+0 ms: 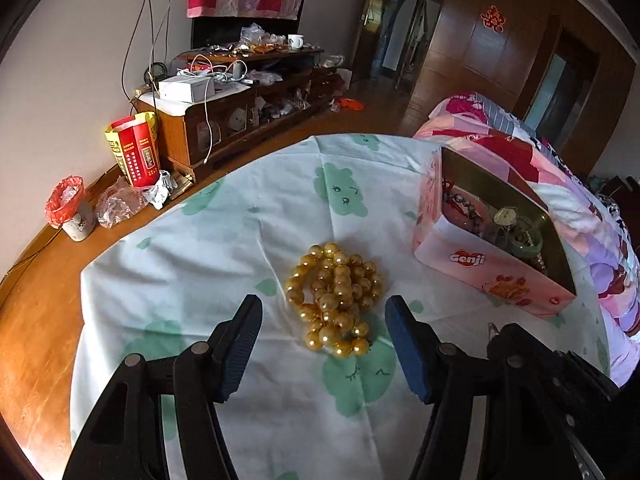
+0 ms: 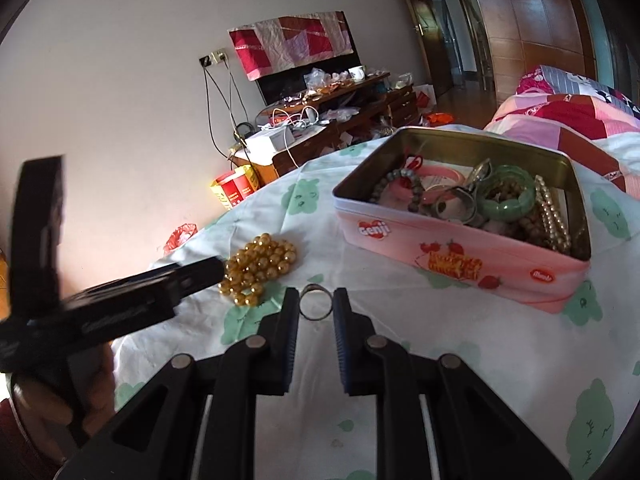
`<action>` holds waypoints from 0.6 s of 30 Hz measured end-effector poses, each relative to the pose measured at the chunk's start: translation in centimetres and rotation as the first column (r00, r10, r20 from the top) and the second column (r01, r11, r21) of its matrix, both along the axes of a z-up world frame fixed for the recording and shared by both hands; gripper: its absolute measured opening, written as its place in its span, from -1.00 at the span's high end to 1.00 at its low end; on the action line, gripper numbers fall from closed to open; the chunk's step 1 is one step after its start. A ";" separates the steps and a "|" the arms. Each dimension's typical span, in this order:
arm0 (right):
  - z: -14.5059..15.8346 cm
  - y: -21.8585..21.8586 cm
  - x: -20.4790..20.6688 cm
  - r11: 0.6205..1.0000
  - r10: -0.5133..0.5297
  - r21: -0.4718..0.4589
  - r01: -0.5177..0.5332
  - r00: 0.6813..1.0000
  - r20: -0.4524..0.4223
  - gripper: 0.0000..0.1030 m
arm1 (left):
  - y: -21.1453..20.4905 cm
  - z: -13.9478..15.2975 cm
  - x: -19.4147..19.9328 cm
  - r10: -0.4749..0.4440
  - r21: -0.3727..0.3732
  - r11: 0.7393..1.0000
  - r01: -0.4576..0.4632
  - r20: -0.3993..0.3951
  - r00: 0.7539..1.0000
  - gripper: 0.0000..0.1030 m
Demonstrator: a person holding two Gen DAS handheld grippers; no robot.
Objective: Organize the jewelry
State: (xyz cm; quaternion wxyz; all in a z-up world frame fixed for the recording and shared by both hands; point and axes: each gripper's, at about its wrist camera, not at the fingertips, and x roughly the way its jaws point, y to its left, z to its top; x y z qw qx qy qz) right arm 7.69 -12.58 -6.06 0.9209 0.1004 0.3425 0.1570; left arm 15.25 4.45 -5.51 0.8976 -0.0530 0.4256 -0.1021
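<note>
A heap of golden beads [image 1: 335, 299] lies on the white cloth with green clouds; it also shows in the right wrist view [image 2: 258, 269]. My left gripper [image 1: 323, 312] is open, its fingers on either side of the beads' near end, just above the cloth. My right gripper [image 2: 316, 304] is shut on a small silver ring [image 2: 316, 305], held between the fingertips above the cloth. A pink Genji tin [image 1: 486, 270] stands open to the right; in the right wrist view the tin [image 2: 460, 246] holds bracelets, a green bangle [image 2: 505, 197] and a watch.
The cloth-covered table [image 1: 248, 216] ends at a wooden floor on the left. A red and yellow bag [image 1: 134, 152] and a small bin [image 1: 70, 208] stand by the wall. A cluttered wooden cabinet [image 1: 240, 104] is behind. A quilted bed [image 1: 532, 152] lies to the right.
</note>
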 end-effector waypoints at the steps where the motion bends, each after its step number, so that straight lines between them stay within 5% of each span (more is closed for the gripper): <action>1: 0.1 -0.1 -0.1 1.000 -0.004 0.003 0.004 1.000 0.001 0.62 | -0.3 -0.5 0.4 -0.004 0.010 1.000 0.004 -0.015 1.000 -0.25; 4: 0.0 -0.5 -0.2 1.000 -0.007 0.011 0.007 1.000 -0.001 0.62 | -0.6 -1.4 0.8 0.010 0.040 0.999 -0.009 -0.038 0.999 -0.12; 6: -0.2 -1.0 -0.6 1.000 -0.007 0.020 0.007 1.000 -0.006 0.62 | -0.8 -1.4 0.6 -0.013 0.036 0.999 0.014 -0.038 0.999 0.29; 11: -0.2 -1.4 -0.5 0.999 -0.013 0.040 0.014 1.000 -0.021 0.63 | -0.6 -1.2 0.2 -0.024 0.010 1.000 0.025 -0.034 0.999 0.45; 12: -0.2 -1.4 -0.5 0.999 -0.013 0.041 0.014 1.000 -0.019 0.77 | -0.7 -1.2 0.1 -0.026 0.010 1.000 0.026 -0.031 0.999 0.54; 18: -0.3 -1.6 -0.5 0.999 -0.015 0.046 0.015 1.000 -0.019 0.77 | -1.3 0.7 -1.9 -0.027 0.029 0.999 0.024 0.093 0.995 0.64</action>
